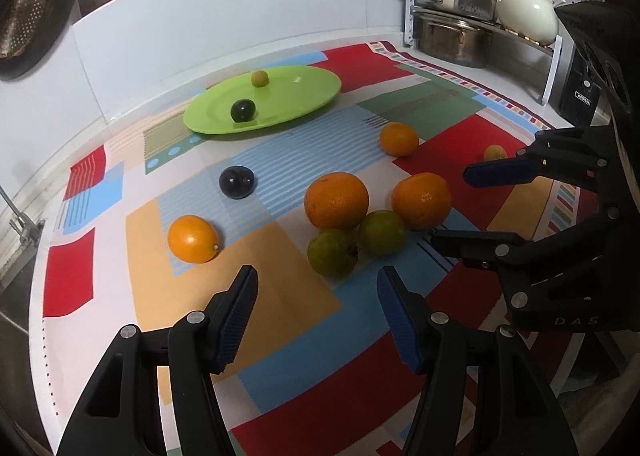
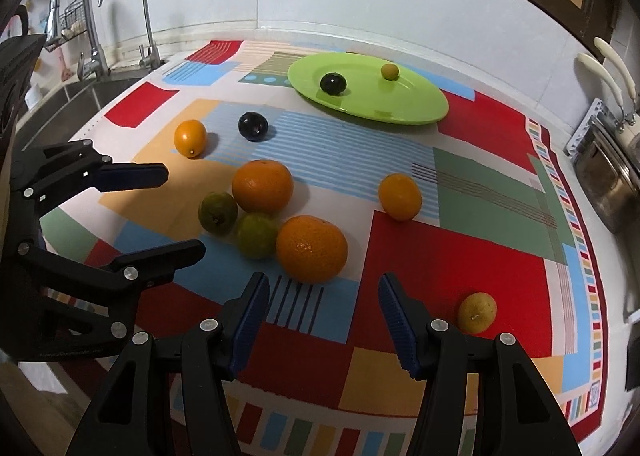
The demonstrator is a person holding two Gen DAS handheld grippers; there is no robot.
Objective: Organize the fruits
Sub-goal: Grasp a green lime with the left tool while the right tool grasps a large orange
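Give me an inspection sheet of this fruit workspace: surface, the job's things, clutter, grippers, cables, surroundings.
Surface: patchwork-coloured tablecloth over a white counter.
Job's things: oval lime-green plate holds one dark round fruit and one small yellow-green fruit. On the cloth: two large oranges touching two green citrus fruits; two smaller orange fruits, apart; another dark fruit; a small yellow fruit near the right gripper.
Clutter: nothing seen among the fruit.
Grippers: left gripper and right gripper both open, empty, above the cloth.
Cables: nothing seen.
Surroundings: steel pots on a rack, chrome sink taps.
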